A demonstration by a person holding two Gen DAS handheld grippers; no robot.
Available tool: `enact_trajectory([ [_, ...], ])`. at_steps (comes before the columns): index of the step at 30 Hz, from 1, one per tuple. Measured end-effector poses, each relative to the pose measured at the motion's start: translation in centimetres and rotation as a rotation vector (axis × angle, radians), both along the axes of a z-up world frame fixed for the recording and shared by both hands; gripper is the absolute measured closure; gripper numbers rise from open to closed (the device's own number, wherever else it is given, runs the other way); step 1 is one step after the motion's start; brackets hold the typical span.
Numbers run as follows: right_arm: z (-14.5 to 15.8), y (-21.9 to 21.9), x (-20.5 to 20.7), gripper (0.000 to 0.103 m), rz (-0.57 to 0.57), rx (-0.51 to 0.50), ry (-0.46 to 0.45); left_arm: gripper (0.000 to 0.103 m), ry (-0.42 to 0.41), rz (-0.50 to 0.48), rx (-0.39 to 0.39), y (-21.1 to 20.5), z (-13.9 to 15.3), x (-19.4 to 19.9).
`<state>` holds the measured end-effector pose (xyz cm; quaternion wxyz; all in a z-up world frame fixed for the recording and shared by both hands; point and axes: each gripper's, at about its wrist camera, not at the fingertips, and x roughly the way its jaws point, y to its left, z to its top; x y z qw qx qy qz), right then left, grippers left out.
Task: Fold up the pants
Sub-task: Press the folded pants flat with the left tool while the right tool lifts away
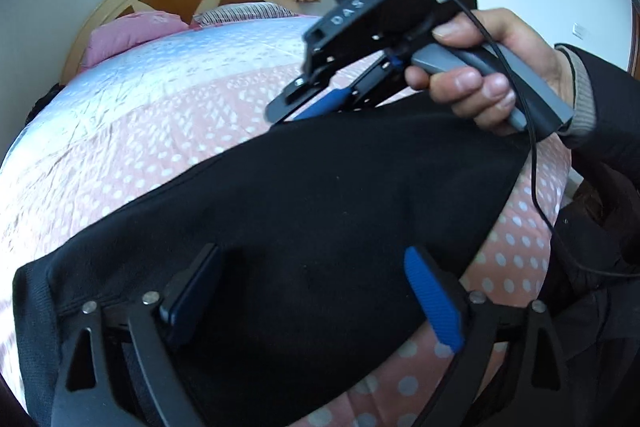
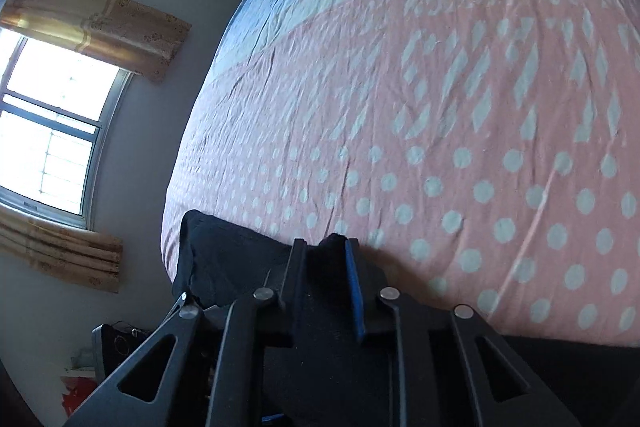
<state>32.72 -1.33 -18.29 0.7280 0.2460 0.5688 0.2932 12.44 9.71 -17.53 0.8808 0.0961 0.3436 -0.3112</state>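
Left wrist view: black pants point(image 1: 320, 211) are seen spread across the bed point(image 1: 140, 131), near its front edge. Left gripper point(image 1: 314, 291) is held above them, jaws wide apart, nothing grasped. Right gripper point(image 1: 316, 103) is seen at the pants' far edge, apparently pinching it.

Right wrist view: right gripper point(image 2: 326, 263) is clamped on a bunch of pants point(image 2: 224, 259) fabric. Folding is judged early; no finished fold is visible, most work is left.
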Motion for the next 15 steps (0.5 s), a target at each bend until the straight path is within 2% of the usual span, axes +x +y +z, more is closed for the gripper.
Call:
enact_trajectory([
  [4, 2.2, -1.5, -0.2, 0.101, -0.079, 0.114, -0.086, 0.007, 0.005, -0.004, -0.038, 0.4, 0.0, 0.0],
  [7, 3.1, -0.9, -0.1, 0.102, -0.08, 0.053, -0.109, 0.007, -0.013, -0.002, -0.006, -0.2, 0.0, -0.2],
  [15, 0.2, -0.3, 0.6, 0.102, -0.094, -0.056, -0.074, 0.006, -0.019, 0.001, -0.01, 0.2, 0.0, -0.9],
])
